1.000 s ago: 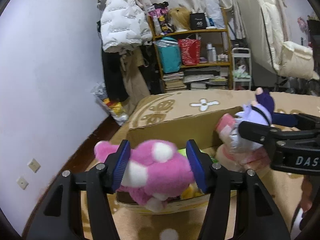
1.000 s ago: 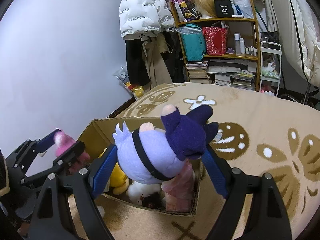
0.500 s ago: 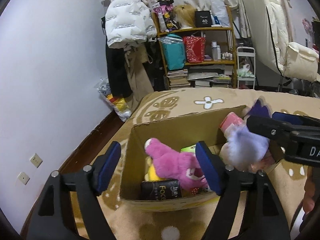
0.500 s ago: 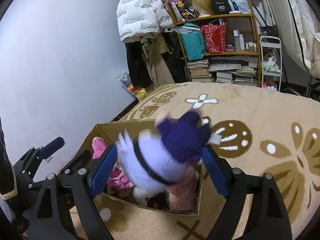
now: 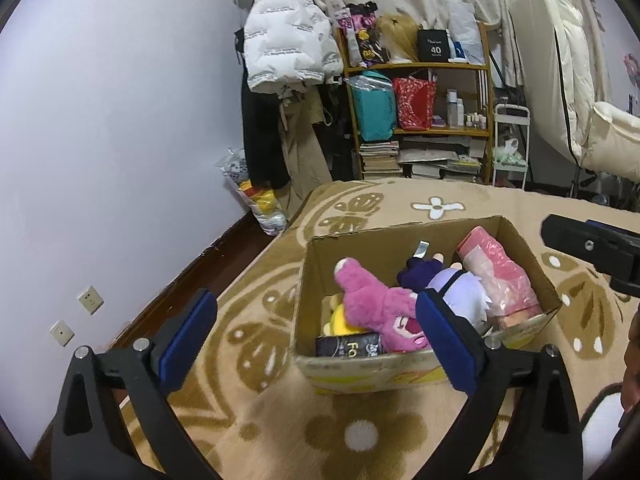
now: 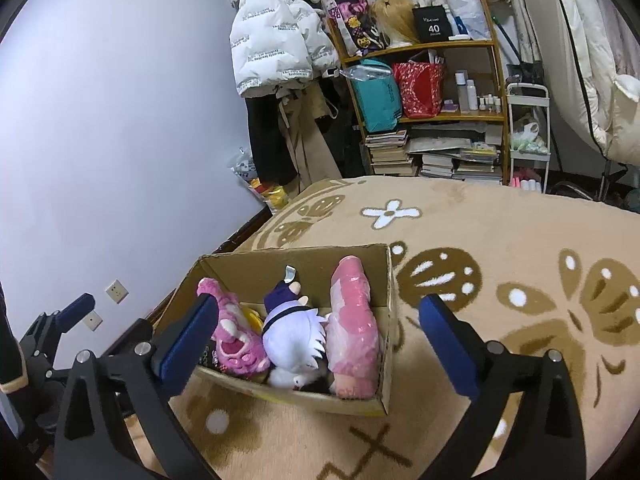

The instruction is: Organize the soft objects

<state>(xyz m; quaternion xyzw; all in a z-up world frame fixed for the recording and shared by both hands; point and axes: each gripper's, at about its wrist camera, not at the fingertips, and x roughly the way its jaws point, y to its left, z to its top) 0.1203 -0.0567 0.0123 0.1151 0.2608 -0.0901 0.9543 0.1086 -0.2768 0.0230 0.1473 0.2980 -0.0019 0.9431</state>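
Observation:
An open cardboard box (image 5: 400,372) (image 6: 296,256) stands on the beige rug. In it lie a pink plush bear (image 5: 376,300) (image 6: 234,336), a purple-and-white plush doll (image 5: 452,284) (image 6: 290,328), a pink plastic-wrapped roll (image 5: 500,272) (image 6: 354,320), a yellow plush (image 5: 340,316) and a black packet (image 5: 348,346). My left gripper (image 5: 316,336) is open and empty, above the box's near left corner. My right gripper (image 6: 316,336) is open and empty above the box; it also shows at the right edge of the left wrist view (image 5: 592,244).
A wooden shelf (image 5: 420,120) with bags, books and bottles stands at the back, a white puffer jacket (image 5: 280,40) hangs beside it, and a white trolley (image 5: 510,144) stands to its right. A wall with sockets (image 5: 90,300) runs along the left. A patterned rug (image 6: 500,248) covers the floor.
Both grippers opened and let go: the pink bear and the purple doll dropped into the box. Both grippers then pulled back and up from the box.

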